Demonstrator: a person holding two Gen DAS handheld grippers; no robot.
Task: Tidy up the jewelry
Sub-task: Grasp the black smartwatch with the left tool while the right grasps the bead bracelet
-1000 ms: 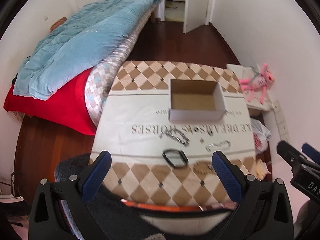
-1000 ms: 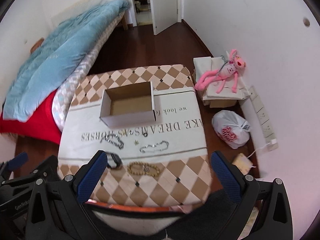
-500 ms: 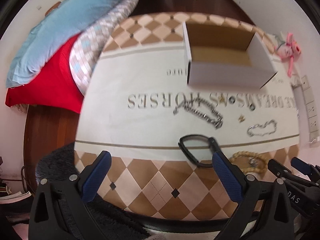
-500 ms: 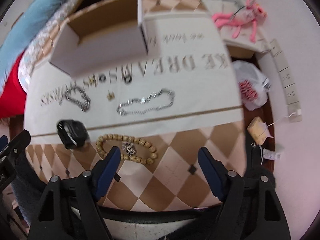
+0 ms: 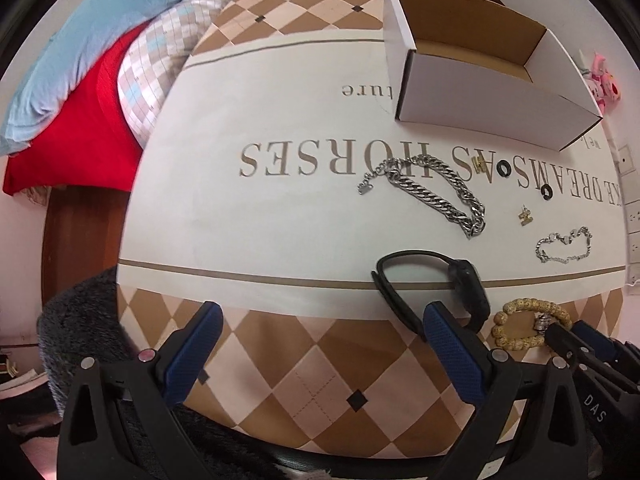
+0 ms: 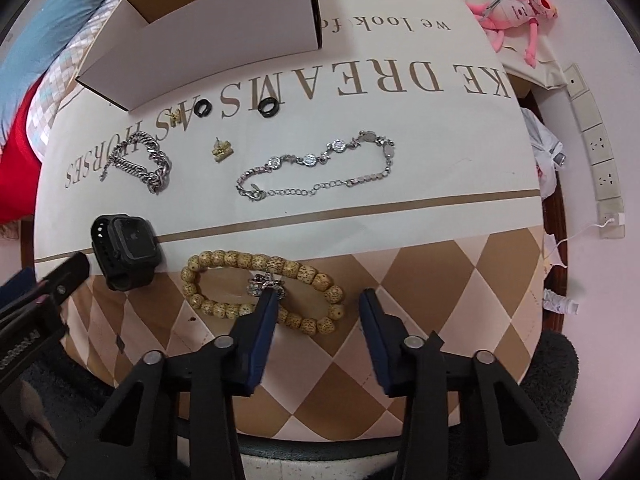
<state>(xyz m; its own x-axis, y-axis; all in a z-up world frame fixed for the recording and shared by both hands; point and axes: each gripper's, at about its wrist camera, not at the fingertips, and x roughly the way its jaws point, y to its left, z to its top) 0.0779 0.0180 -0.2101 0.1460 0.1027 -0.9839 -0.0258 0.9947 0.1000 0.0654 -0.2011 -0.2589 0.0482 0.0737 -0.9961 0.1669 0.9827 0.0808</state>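
Jewelry lies on a printed tablecloth (image 5: 280,232). A wooden bead bracelet (image 6: 224,258) with a silver ring on it (image 6: 256,283) lies right before my right gripper (image 6: 316,300), which is open with its fingers astride the bracelet's right half. A black smartwatch (image 5: 468,288) (image 6: 128,248) lies by the right finger of my open left gripper (image 5: 320,320). A chunky silver chain (image 5: 440,196) (image 6: 140,164), a thin silver bracelet (image 6: 316,168) (image 5: 564,246), gold earrings (image 6: 222,150) and two black rings (image 6: 268,106) lie further back. An open white cardboard box (image 5: 480,96) (image 6: 208,40) stands behind them, empty.
A bed with blue and red covers (image 5: 80,80) is to the left. A pink plush toy (image 6: 516,8) lies on a stack at the right, by a wall with sockets (image 6: 600,152). A dark fuzzy seat (image 5: 76,320) sits under the table's near edge.
Both grippers have come down and forward, close to the table. The right gripper has narrowed and now straddles the bead bracelet; the left one is beside the watch.
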